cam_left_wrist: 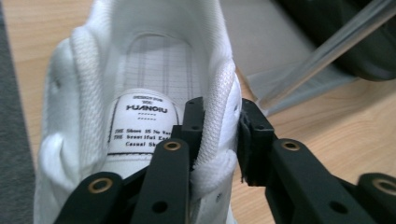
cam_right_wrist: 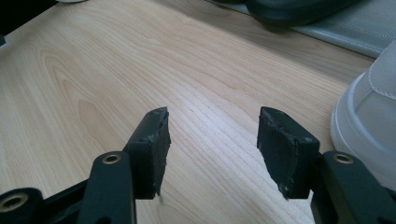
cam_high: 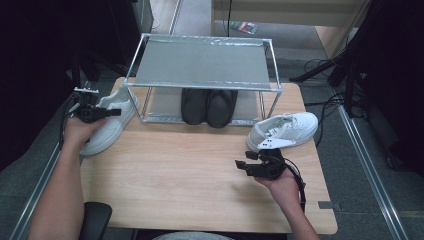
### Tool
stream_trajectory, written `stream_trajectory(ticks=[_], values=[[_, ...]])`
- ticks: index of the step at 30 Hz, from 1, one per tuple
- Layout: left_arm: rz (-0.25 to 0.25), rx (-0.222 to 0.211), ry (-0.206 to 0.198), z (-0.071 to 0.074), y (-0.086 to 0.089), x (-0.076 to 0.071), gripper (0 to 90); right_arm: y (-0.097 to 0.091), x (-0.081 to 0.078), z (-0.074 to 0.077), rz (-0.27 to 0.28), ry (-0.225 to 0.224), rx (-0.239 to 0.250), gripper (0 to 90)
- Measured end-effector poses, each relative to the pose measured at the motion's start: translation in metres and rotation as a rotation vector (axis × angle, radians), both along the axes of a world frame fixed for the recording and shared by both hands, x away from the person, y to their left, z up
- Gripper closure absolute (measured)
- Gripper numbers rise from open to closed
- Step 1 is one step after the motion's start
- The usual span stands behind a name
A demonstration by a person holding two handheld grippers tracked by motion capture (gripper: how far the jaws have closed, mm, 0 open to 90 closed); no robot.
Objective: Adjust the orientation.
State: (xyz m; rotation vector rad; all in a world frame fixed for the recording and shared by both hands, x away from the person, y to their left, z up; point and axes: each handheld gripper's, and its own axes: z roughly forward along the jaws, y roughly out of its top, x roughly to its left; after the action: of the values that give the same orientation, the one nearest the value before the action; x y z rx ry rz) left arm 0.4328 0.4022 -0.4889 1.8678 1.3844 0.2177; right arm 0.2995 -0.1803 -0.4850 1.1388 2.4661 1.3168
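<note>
A white sneaker (cam_high: 107, 127) lies at the table's left edge, toe toward me. My left gripper (cam_high: 116, 111) is at its heel opening. In the left gripper view one jaw is inside the white sneaker (cam_left_wrist: 154, 60) and the other outside. The left gripper (cam_left_wrist: 222, 130) is shut on the padded collar wall. A second white sneaker (cam_high: 285, 130) lies at the right, next to the rack. My right gripper (cam_high: 243, 159) hovers just in front of it. In the right gripper view the right gripper (cam_right_wrist: 212, 140) is open over bare wood, with the sneaker's sole (cam_right_wrist: 369, 126) at the right.
A metal two-shelf rack (cam_high: 200, 62) stands at the back middle of the wooden table (cam_high: 190, 170). A pair of black shoes (cam_high: 209, 106) sits on its lower shelf. Cables run over the floor at the right.
</note>
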Motion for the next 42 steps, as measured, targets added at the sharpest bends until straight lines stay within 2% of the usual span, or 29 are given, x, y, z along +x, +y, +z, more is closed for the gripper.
stream_trajectory(ticks=[7,10,15,18,19,21,30,33,35,42], values=[[0.003,0.037,0.002,0.004,-0.003,-0.001,82.1,0.001,0.000,-0.001,0.003,-0.004,-0.002,45.3],[0.010,0.029,0.015,0.005,-0.002,0.000,82.7,0.001,0.000,-0.001,0.004,-0.004,-0.003,45.3],[0.014,0.034,0.016,0.008,-0.002,-0.002,82.9,0.002,0.001,-0.001,0.008,0.001,0.006,46.8],[0.019,0.017,0.018,0.011,0.001,-0.003,83.0,0.002,0.001,-0.001,0.011,0.005,0.011,47.0],[0.027,-0.008,0.017,0.015,0.003,-0.005,83.1,0.003,0.001,0.000,0.009,0.003,0.016,46.1],[0.029,-0.030,0.019,0.017,0.004,-0.006,83.1,0.003,0.001,0.000,0.007,-0.001,0.019,44.6],[0.017,-0.040,0.024,0.028,0.001,-0.013,83.3,0.004,0.005,0.001,0.011,-0.012,0.024,42.2],[0.014,-0.032,0.010,0.035,0.000,-0.022,83.3,0.007,0.007,0.002,0.022,-0.017,0.028,42.3],[0.022,-0.044,0.013,0.037,0.001,-0.029,83.3,0.009,0.009,0.003,0.029,-0.017,0.029,42.3],[0.035,-0.042,0.033,0.040,0.004,-0.048,83.3,0.016,0.014,0.004,0.056,-0.021,0.033,42.3]])
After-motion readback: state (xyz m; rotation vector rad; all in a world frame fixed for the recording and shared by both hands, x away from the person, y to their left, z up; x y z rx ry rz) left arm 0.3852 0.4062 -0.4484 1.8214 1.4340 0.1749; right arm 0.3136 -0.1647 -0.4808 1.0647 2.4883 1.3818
